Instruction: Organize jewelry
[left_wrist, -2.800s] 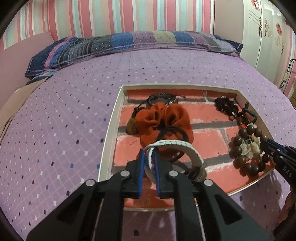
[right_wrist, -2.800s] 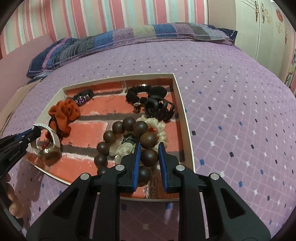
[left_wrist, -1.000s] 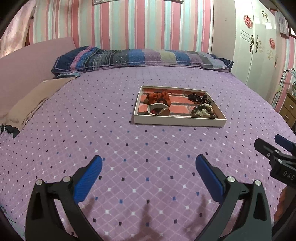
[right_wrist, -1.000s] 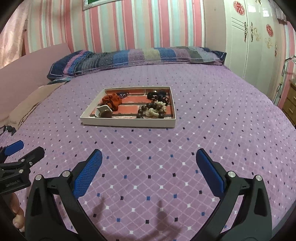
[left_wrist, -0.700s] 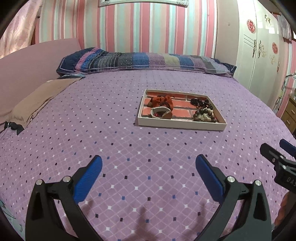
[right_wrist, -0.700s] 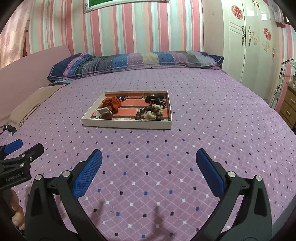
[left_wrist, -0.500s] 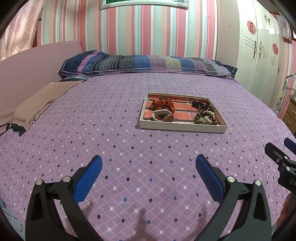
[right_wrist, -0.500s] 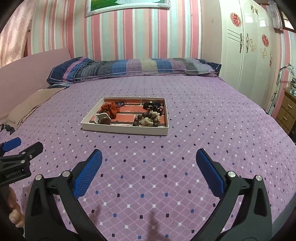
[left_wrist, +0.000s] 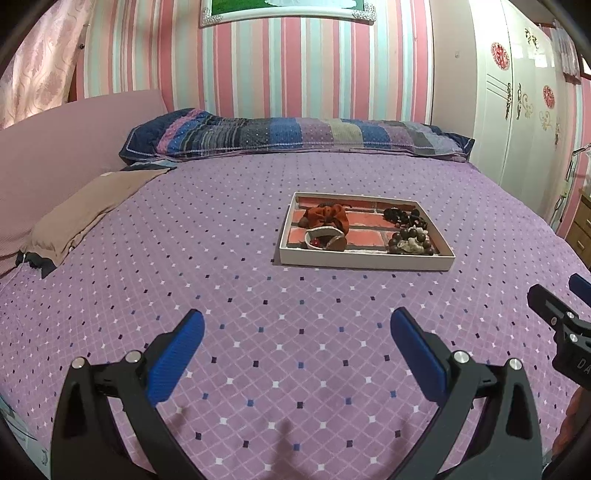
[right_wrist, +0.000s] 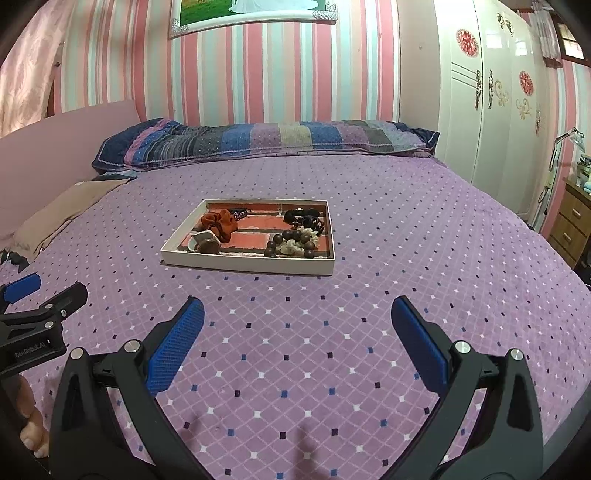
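Bed (left_wrist: 258, 314): purple diamond-print cover.
Tray (left_wrist: 364, 261): white rim, brick-print floor, mid-bed; farther off than 0.5 s ago.
Jewelry: orange scrunchie (left_wrist: 327, 218), brown bead bracelet (left_wrist: 412, 242) inside the tray.
Left gripper (left_wrist: 297, 336): jaws wide, empty.
Right gripper (right_wrist: 297, 325): jaws wide, empty.

A purple dotted bed (left_wrist: 258, 332) filled the near scene. A striped pillow (left_wrist: 295, 134) lay at its far end below a framed picture (right_wrist: 251, 11). A white wardrobe (right_wrist: 487, 103) stood far right, a wooden nightstand (right_wrist: 572, 225) beside it.
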